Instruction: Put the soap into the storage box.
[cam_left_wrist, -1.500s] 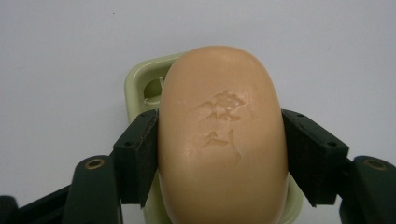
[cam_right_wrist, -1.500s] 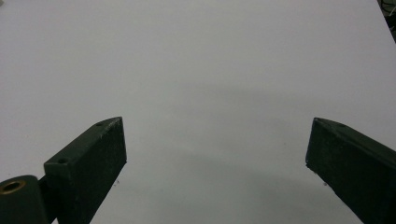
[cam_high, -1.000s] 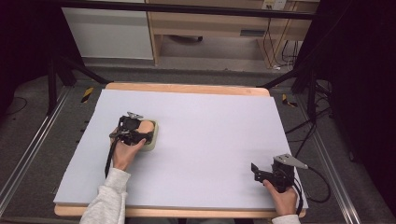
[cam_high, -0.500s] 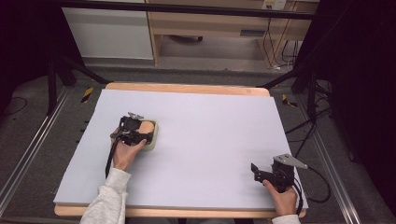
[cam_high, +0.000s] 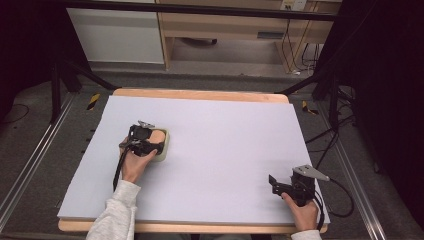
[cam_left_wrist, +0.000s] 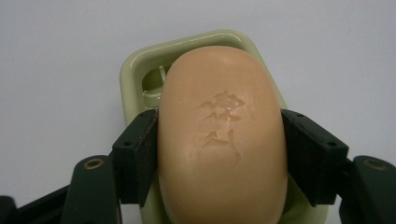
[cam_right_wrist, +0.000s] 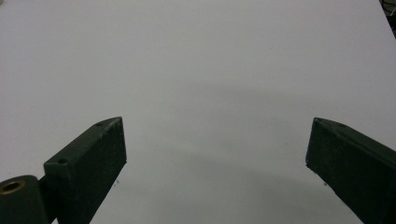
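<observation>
A peach-coloured soap bar (cam_left_wrist: 222, 135) with a stamped mark lies in a pale green soap dish (cam_left_wrist: 135, 74) on the white table. My left gripper (cam_left_wrist: 219, 156) is shut on the soap bar, its black pads pressing both long sides. In the high view the left gripper (cam_high: 142, 141) sits over the soap dish (cam_high: 165, 150) at the table's left middle. My right gripper (cam_high: 281, 186) rests near the front right corner, and in the right gripper view it (cam_right_wrist: 217, 154) is open with bare table between its jaws.
The white table top (cam_high: 220, 135) has a wooden edge at the back and front. A cable (cam_high: 340, 200) trails from the right gripper off the right side. Dark stands and a wooden cabinet stand beyond the table.
</observation>
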